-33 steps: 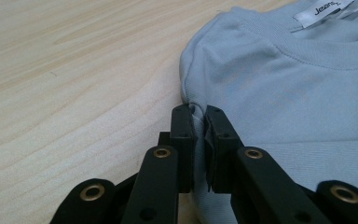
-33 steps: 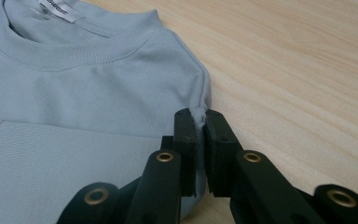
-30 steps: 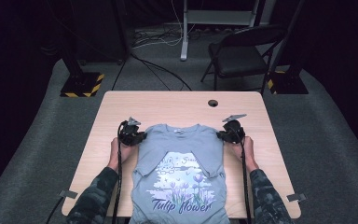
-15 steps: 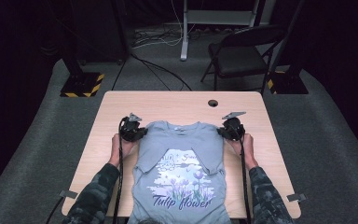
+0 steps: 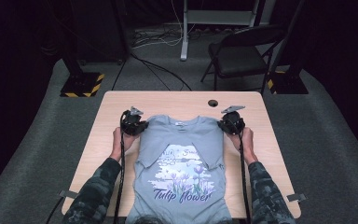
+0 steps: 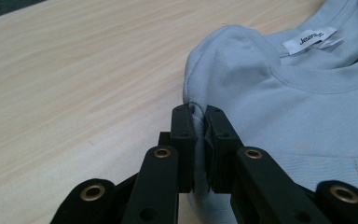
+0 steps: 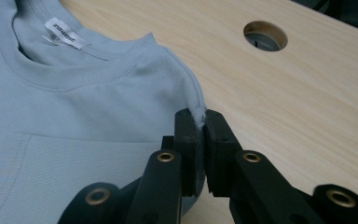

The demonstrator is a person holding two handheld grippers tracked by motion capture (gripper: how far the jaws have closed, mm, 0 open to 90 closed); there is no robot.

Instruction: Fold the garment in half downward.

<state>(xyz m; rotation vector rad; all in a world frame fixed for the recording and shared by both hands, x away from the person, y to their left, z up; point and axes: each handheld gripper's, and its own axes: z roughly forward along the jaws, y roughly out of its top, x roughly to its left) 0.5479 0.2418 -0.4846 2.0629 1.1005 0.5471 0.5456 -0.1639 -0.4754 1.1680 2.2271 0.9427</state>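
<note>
this looks like a lab or recording studio set up for filming handwork, not a home. a plain light-wood surface (image 5: pixel 121 100) with a round cable hole (image 5: pixel 213 103) stands alone on grey carpet (image 5: pixel 37 140), with dark walls or curtains around it and the room beyond left unlit. black stands rest on bases marked with yellow-and-black hazard stripes (image 5: pixel 81 85) at either side. loose cables (image 5: pixel 154 37) run across the floor behind, near a grey metal stand leg (image 5: pixel 184 32). a black folding chair (image 5: pixel 242 53) sits unused at the back. strips of tape (image 5: pixel 296 197) mark the carpet by the surface's near corners.
</note>
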